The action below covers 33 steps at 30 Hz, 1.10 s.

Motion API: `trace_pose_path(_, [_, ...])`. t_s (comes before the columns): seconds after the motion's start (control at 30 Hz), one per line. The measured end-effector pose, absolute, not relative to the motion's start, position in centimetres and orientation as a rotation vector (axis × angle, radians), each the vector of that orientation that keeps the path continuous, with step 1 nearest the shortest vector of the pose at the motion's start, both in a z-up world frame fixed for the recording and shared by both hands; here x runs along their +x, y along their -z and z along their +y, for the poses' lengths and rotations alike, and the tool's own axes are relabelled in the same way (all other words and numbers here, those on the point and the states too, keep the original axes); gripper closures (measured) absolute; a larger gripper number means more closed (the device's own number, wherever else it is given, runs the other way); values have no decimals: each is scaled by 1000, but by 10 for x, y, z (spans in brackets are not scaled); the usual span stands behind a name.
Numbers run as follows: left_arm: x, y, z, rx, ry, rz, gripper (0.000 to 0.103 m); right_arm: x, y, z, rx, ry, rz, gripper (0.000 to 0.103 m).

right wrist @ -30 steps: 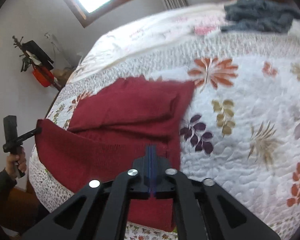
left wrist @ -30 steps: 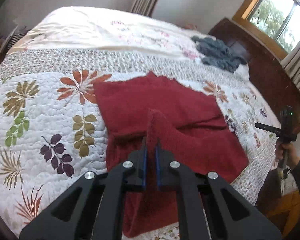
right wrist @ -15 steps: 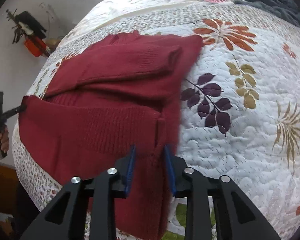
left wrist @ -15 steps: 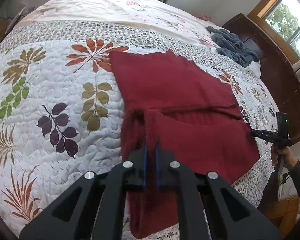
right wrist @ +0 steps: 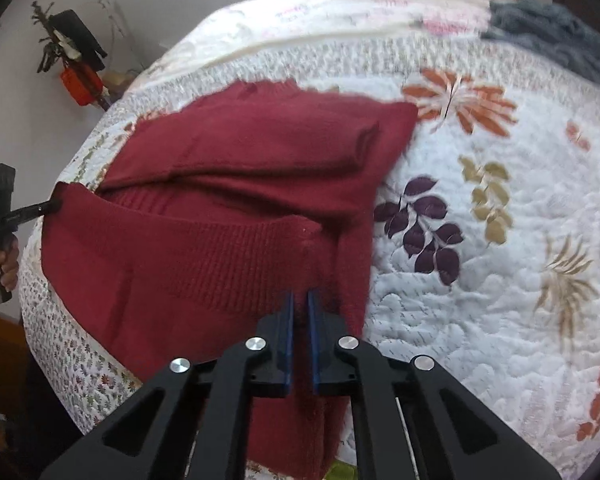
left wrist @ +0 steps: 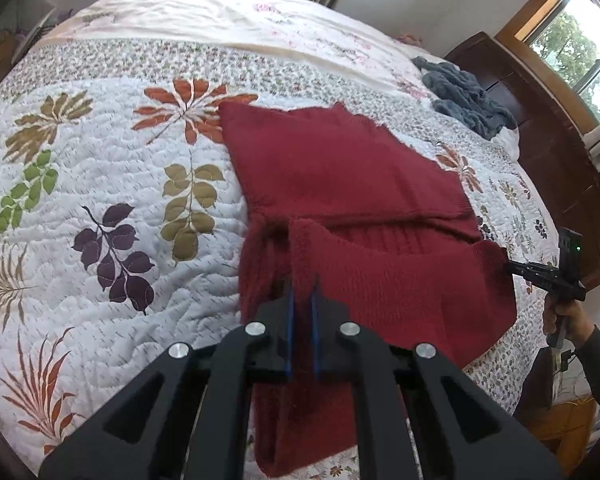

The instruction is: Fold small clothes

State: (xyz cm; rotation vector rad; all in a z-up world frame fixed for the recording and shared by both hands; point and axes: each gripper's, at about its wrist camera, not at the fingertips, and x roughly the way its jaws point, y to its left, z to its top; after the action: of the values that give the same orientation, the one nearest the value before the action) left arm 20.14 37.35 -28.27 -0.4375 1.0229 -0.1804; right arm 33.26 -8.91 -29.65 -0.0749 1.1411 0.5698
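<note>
A dark red knitted sweater [left wrist: 340, 168] lies flat on the leaf-patterned quilt [left wrist: 100, 160], sleeves folded across its body. My left gripper [left wrist: 302, 292] is shut on one corner of the ribbed bottom hem and holds it lifted. The right gripper [left wrist: 508, 266] shows at the far right, pinching the other hem corner. In the right wrist view my right gripper [right wrist: 300, 304] is shut on the sweater [right wrist: 260, 148] hem, and the left gripper [right wrist: 54, 204] grips the far corner. The hem hangs stretched between the two.
A crumpled grey garment [left wrist: 464, 96] lies near the dark wooden headboard [left wrist: 540, 128]. A person's hand [left wrist: 568, 316] holds the right gripper beyond the bed's edge. An orange pot with a plant [right wrist: 76, 80] stands by the wall. Bare quilt [right wrist: 500, 280] spreads beside the sweater.
The right gripper, open around the hem corner half a second ago, has shut on it. The left gripper keeps its hold, and the hem now hangs taut between both.
</note>
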Motion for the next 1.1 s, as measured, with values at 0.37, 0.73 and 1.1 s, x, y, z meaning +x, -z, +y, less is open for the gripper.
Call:
trace_pose_path(0.37, [193,197,370,-361,197,823,98,320,206,-113,20,-496,887,98])
trace_pose_path(0.73, [318,185,398,-354,173,816,98,437,188,-100,89,-451,858,98])
trace_pose_path(1.1, [439,291,418,-429,44,1106,98,552,274,-73,107,-375,1060,98])
